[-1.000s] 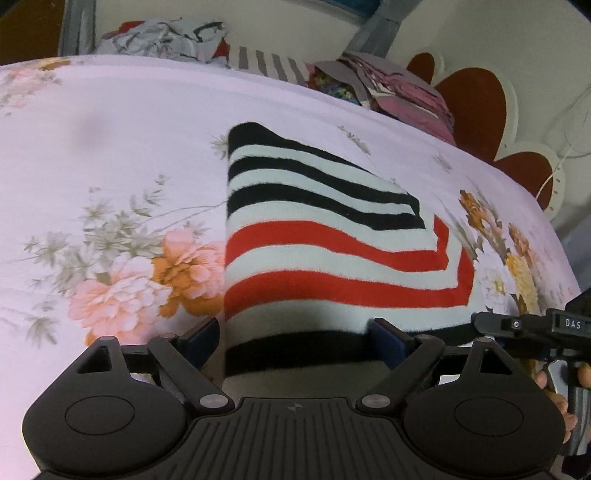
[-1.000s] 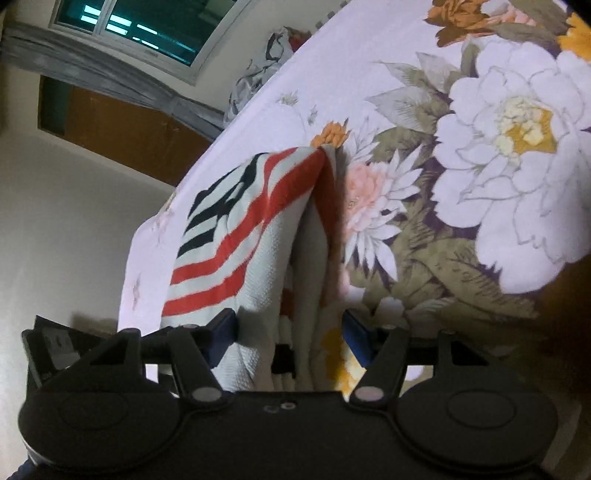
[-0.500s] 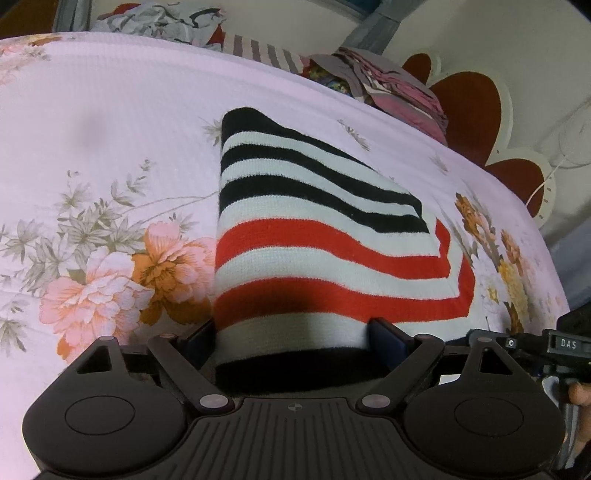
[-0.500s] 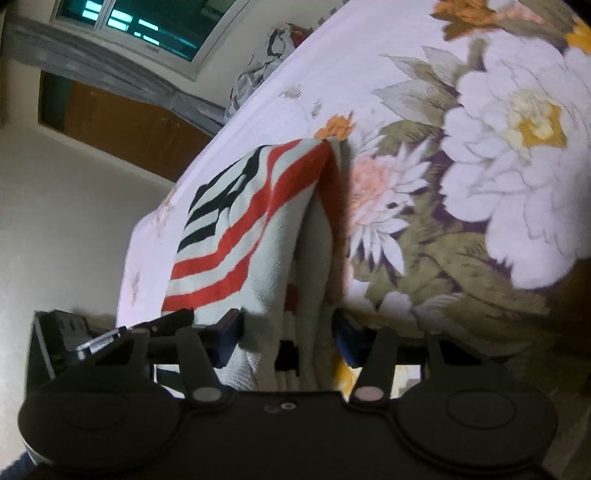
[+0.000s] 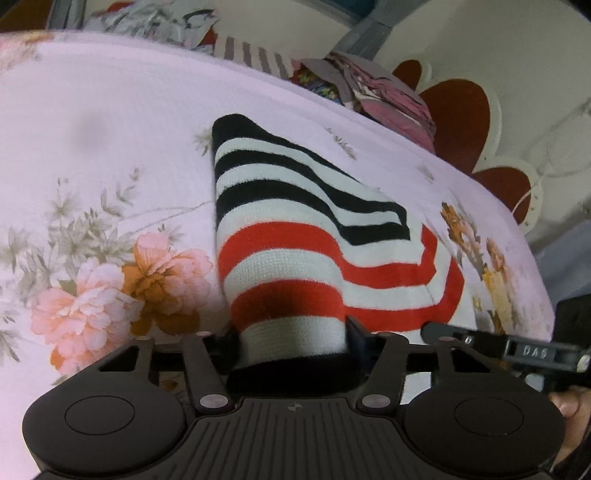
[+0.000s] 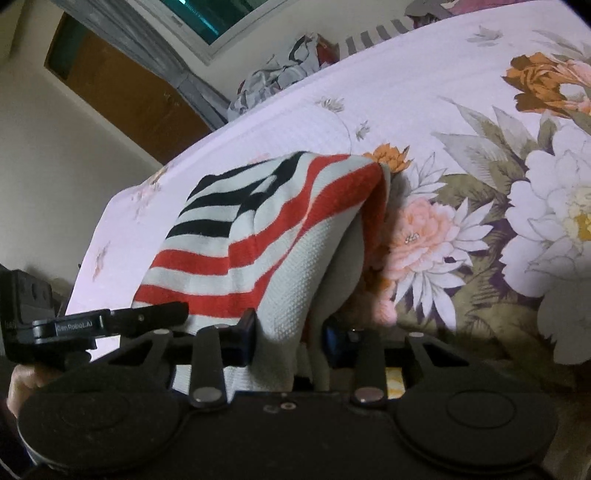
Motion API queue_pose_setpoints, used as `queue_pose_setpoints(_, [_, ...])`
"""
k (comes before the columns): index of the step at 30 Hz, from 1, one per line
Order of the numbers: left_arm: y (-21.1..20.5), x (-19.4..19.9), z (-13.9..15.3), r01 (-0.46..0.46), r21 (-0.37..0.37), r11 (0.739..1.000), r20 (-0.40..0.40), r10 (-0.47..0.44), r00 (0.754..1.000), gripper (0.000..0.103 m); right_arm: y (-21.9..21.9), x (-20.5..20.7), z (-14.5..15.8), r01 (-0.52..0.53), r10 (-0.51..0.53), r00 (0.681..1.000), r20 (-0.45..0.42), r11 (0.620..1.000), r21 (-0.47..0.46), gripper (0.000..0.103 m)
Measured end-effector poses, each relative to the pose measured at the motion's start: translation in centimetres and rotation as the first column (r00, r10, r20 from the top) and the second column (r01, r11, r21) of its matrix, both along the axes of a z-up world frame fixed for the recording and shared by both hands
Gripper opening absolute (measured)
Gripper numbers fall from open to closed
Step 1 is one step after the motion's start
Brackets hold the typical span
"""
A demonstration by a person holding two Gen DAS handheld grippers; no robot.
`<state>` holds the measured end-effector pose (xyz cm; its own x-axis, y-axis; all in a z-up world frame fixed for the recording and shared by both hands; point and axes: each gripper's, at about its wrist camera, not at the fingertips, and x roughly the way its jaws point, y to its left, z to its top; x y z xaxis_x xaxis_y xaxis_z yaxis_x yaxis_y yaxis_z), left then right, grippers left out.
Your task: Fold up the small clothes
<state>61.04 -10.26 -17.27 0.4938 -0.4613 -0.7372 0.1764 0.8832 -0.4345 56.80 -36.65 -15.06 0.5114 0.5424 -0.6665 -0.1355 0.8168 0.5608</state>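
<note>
A knit garment (image 5: 317,258) with black, white and red stripes lies folded on a pink floral bedsheet (image 5: 110,147). My left gripper (image 5: 293,341) is at its near hem. The jaws are closing, and the white and black hem is bunched between both pads. My right gripper (image 6: 290,339) holds the garment (image 6: 258,236) by its near right edge. Its jaws are closing too, with white knit pinched between them, and that side is lifted like a tent off the sheet. Each view shows the other gripper at the side: the right one (image 5: 517,350) and the left one (image 6: 110,321).
Loose clothes (image 5: 155,18) and a stack of folded ones (image 5: 384,96) lie along the bed's far edge. A white and brown petal-shaped headboard (image 5: 461,118) stands at the right. The right wrist view shows a window (image 6: 221,22) and a wooden door (image 6: 122,92) beyond the bed.
Both pairs of jaws have narrowed onto the garment's near edge, bunching the hem. The right gripper has rolled and risen a little, lifting the garment's right side.
</note>
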Motion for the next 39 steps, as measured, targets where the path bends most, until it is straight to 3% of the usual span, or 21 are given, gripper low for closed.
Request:
queue_pose_setpoints(4, [-0.8,-0.5,1.2,0.013,0.048,0.999,0.038,-0.015,0.999,0.053,1.0,-0.8,1.7,-0.018,0.022,0.998,0.054,0.998,-0.064,0.032])
queue_pose_setpoints(9, [-0.6,-1.2,2.9,0.033,0.049,0.998,0.069,-0.037,0.997,0.052,1.9,-1.4,4.0,-0.034,0.047,0.993,0.11,0.993,-0.116,0.032])
queue_pose_setpoints(25, [5.2,-3.9,7.2,0.062,0.048,0.997,0.164,-0.069,0.984,0.052,7.5,-3.7,8.2,-0.025,0.055,0.979,0.198,0.988,-0.153,0.032])
queue_pose_setpoints(31, [12.2,-4.1,7.3,0.069,0.021,0.997,0.174,-0.072,0.982,0.052,13.4,-3.8,8.6,-0.01,0.046,0.978,0.203,0.985,-0.172,0.032])
queue_pose_setpoints(39, [25.1,-4.2,5.5,0.023,0.014,1.0,0.152,-0.025,0.988,0.052,26.1,-2.2,6.7,-0.063,0.094,0.979,0.183,0.983,-0.17,0.032])
